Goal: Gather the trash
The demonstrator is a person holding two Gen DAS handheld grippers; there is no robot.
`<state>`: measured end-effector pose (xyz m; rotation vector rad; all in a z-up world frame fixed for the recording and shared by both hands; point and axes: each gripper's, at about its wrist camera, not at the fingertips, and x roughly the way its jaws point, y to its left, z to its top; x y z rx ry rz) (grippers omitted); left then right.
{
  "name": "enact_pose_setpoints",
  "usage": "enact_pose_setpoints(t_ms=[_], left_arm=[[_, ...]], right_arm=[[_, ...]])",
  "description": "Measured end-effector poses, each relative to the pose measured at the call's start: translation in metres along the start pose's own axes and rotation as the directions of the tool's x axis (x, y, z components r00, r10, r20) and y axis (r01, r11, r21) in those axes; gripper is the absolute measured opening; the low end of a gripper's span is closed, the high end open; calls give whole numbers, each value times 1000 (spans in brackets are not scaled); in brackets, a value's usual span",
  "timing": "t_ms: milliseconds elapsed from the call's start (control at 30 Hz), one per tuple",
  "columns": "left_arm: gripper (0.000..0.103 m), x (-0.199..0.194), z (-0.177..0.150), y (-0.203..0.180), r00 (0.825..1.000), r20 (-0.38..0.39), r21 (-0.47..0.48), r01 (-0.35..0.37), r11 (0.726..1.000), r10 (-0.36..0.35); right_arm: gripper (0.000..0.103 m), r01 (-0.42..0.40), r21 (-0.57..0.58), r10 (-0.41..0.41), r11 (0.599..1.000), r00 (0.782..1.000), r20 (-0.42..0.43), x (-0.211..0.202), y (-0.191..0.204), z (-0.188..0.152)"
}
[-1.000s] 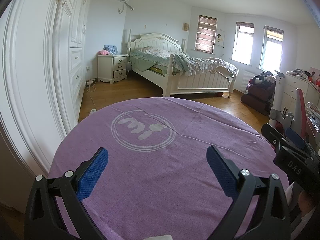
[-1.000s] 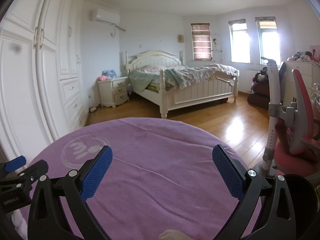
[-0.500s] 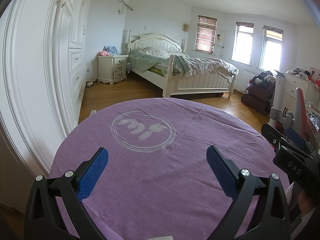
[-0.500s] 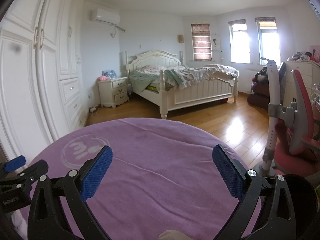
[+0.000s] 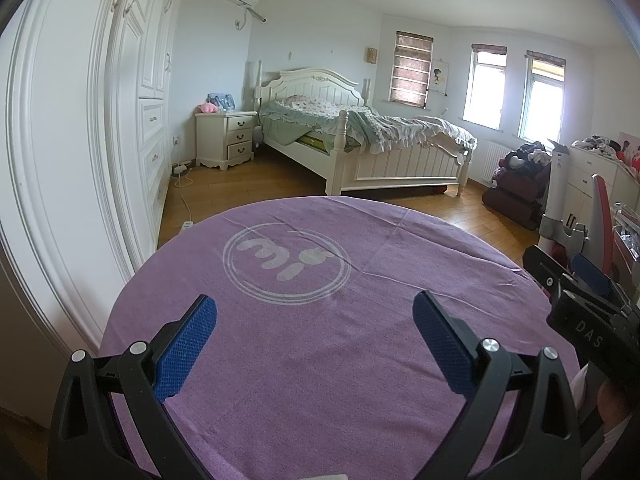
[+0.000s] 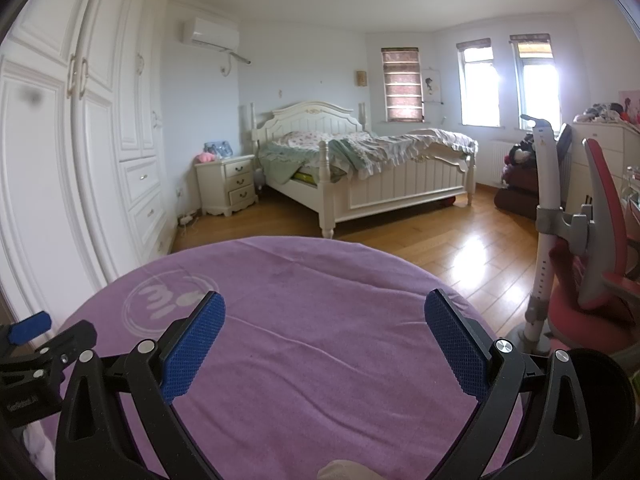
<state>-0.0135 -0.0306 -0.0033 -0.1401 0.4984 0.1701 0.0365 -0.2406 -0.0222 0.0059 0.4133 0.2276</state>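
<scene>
Purple cloth [image 5: 320,360] under both level, spread tools [image 5: 315,336] [image 6: 324,334].

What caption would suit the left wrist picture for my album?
Left gripper open above a purple tablecloth with a white circular logo, bed beyond.

**Purple cloth, white furniture, blue pads**

The tablecloth [image 5: 320,360] is purple, printed with a pale grey-white ringed logo [image 5: 286,264]. The left gripper [image 5: 314,340] and the right gripper [image 6: 324,334] are black, with blue cross-hatched pads [image 5: 186,346] and silver screw heads. The wardrobe [image 5: 80,120], nightstand [image 5: 226,138] and bed frame [image 5: 400,164] are white to cream. The bedding [image 5: 384,126] is pale green with a small floral print. The floor [image 6: 440,240] is honey-brown wood. The chair [image 6: 600,216] is red on a white and grey post. The window blind [image 6: 402,84] is brownish with pale horizontal stripes. A pink plush [image 5: 209,108] sits on the nightstand.
</scene>
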Motion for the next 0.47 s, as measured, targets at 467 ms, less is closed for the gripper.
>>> enact_pose_setpoints(t_ms=[467], left_arm=[[98,-3,1,3,1000,-5,-15,-2,1000,2]], right_arm=[[99,3,2,-3,1000,1000,1,1,-1,0]])
